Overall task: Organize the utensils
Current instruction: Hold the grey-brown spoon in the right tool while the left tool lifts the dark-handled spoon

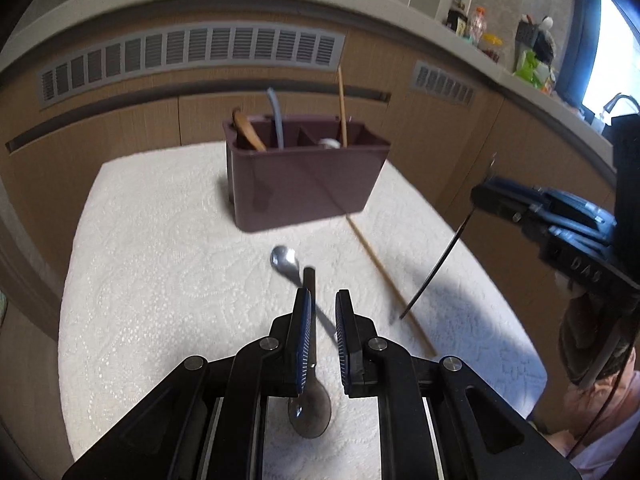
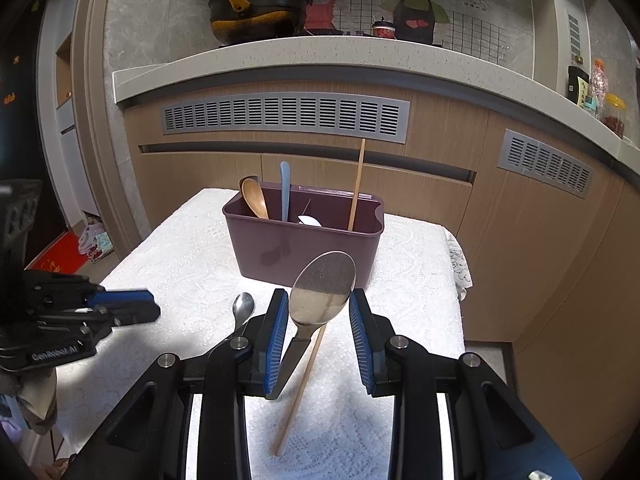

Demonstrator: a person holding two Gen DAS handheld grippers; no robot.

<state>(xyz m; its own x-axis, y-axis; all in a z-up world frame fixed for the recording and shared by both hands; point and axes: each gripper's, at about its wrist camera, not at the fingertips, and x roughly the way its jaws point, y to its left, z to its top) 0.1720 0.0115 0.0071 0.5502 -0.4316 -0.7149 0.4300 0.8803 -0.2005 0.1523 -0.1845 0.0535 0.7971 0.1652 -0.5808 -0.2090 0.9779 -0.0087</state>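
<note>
Counting utensils — two chopsticks [image 2: 301, 388], two metal spoons [image 2: 323, 286].

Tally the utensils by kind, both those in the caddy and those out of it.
Spoons: 4 (wooden spoon, small metal spoon, large metal spoon, dark spoon)
Chopsticks: 2 (upright chopstick, lying chopstick)
Kind unclear: 2 (blue handle, white piece)
Total: 8

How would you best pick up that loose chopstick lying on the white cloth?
Grip the chopstick near its middle, from straight above, jaws across it. It lies flat on the cloth, thin and long, so a middle hold should keep it balanced.
</note>
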